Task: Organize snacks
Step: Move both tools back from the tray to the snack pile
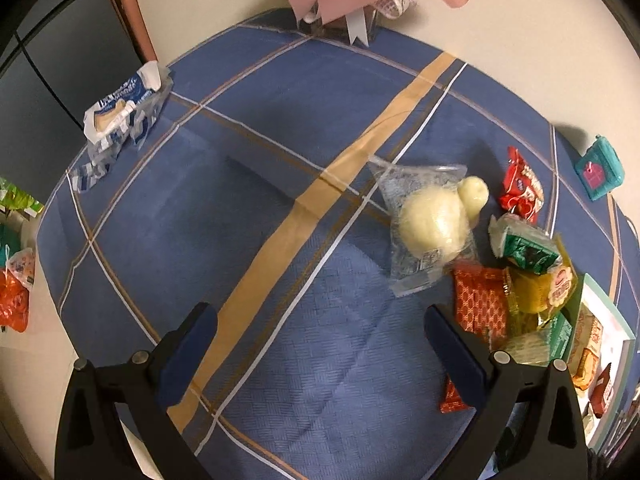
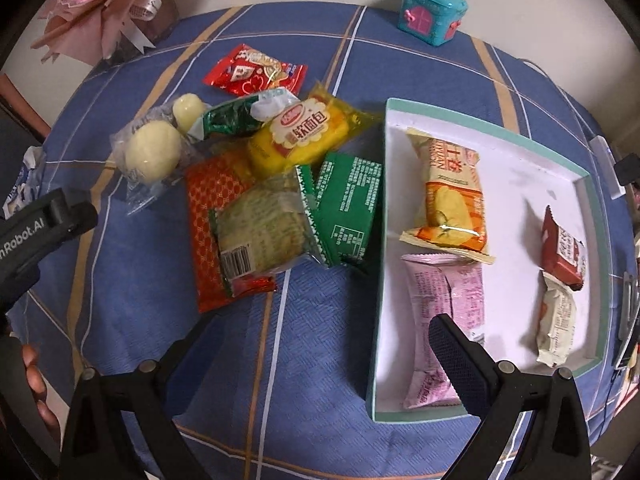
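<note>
While both my claws, left (image 1: 320, 344) and right (image 2: 316, 344), hang spread and empty, four snacks lie in the box (image 2: 486, 130); the pile (image 2: 276, 184) waits beside it.

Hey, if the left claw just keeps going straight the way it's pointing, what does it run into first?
Probably nothing but the blue tablecloth. The left claw is open and its line runs over bare cloth. The clear bag of pale buns sits just right of that line, though depth is hard to judge.
</note>
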Demonstrator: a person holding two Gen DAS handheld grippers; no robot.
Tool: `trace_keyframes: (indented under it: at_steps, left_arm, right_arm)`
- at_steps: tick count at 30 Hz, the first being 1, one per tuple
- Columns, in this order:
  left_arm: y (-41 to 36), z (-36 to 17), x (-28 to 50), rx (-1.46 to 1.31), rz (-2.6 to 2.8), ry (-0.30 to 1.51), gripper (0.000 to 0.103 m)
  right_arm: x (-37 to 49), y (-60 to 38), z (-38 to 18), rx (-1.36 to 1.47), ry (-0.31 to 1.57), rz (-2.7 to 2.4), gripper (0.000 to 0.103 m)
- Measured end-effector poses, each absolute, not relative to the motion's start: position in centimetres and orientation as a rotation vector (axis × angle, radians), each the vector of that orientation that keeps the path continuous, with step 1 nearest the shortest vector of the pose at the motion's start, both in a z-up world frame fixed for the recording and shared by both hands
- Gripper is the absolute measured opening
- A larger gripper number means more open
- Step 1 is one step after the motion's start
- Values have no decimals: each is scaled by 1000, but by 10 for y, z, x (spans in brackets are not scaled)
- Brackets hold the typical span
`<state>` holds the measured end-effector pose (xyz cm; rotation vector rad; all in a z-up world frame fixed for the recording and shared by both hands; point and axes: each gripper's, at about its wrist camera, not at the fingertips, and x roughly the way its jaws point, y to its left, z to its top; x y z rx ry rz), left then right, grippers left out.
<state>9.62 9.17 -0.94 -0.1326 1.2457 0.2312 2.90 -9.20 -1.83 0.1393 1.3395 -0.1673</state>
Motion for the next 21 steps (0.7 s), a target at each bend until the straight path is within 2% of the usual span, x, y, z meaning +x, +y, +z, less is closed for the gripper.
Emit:
trace_keyframes:
  at_steps: [21]
  left_arm:
    - [62,-34,100,-113,160,1343,103]
  right_arm:
    - [64,-125,-20,217,1246,-160,103]
